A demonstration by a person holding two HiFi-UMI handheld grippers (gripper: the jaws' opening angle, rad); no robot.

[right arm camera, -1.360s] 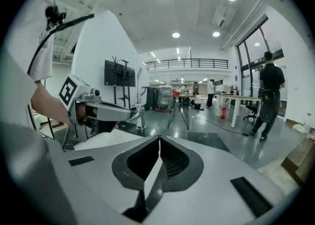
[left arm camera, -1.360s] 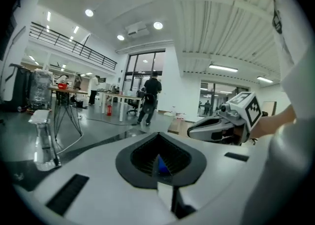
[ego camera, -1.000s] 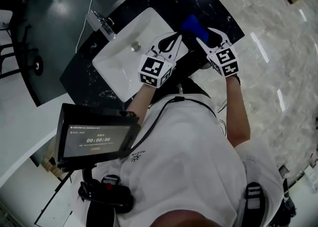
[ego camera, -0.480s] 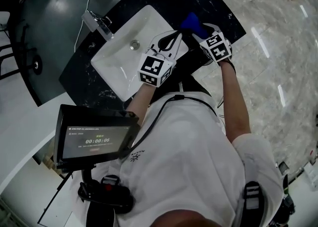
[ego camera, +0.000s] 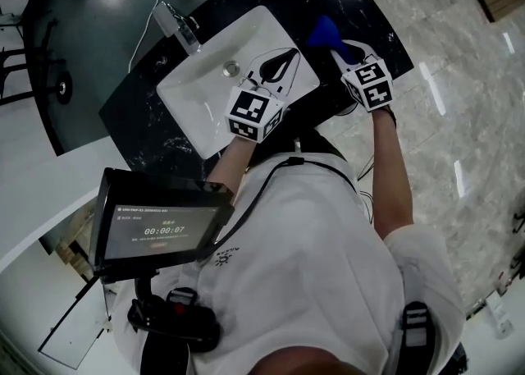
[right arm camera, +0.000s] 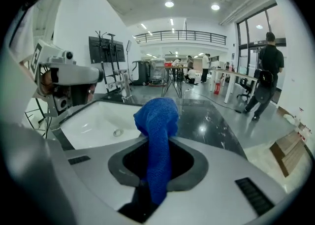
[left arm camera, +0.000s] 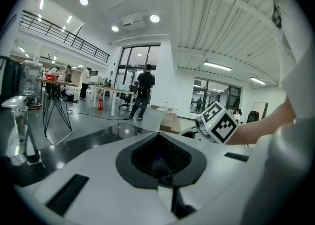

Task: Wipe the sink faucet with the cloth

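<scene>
My right claw [ego camera: 344,52] has just been closing and now pinches the blue knitted cloth [right arm camera: 157,120], a limp strip with its long axis toward 12 o'clock, over the black marble tabletop [ego camera: 135,119] at 2 o'clock of the white rectangular sink [ego camera: 205,90]. My left claw [ego camera: 287,55] is closed and empty.

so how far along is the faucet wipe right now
Done: the right gripper has just closed its jaws on the blue cloth, which bunches up between them. In hand: it holds the cloth above the black counter beside the sink. Left: all the wiping; the faucet at the sink's far side is well away from the cloth.
</scene>
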